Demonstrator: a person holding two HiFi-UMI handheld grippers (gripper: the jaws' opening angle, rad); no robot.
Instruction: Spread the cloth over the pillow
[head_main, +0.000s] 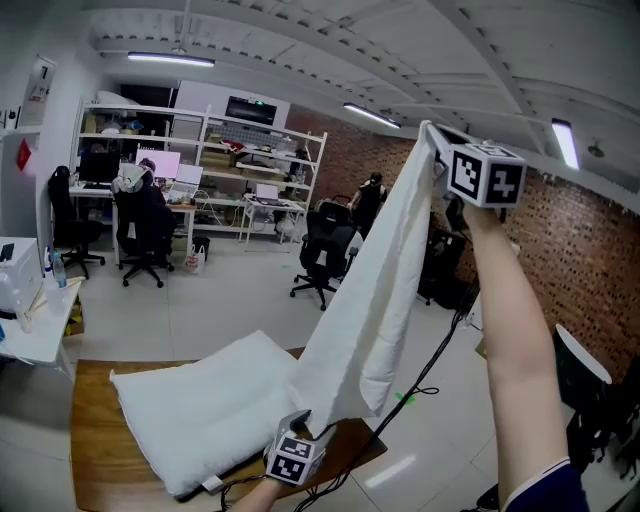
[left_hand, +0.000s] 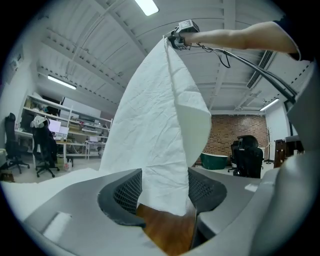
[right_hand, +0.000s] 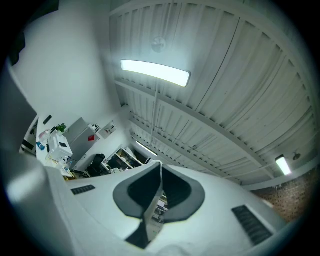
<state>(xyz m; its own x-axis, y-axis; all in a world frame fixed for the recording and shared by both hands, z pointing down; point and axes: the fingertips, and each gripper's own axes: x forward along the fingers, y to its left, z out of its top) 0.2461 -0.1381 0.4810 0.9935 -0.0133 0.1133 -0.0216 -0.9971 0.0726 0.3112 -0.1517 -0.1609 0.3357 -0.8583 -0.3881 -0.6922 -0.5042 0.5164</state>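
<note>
Holding the cloth (head_main: 370, 290) high by one corner, my right gripper (head_main: 432, 135) has its fingers nearly together on the thin edge, and the cloth hangs down beside the pillow (head_main: 200, 400), not over it yet. My left gripper (left_hand: 165, 187) stands with fingers wide apart around the lower hem, not pinching it. If they close beside the hem, or I pull hard, the cloth may slip free and land bunched.

Glaring ceiling light (right_hand: 155, 72), seemingly blurred fisheye edges
</note>
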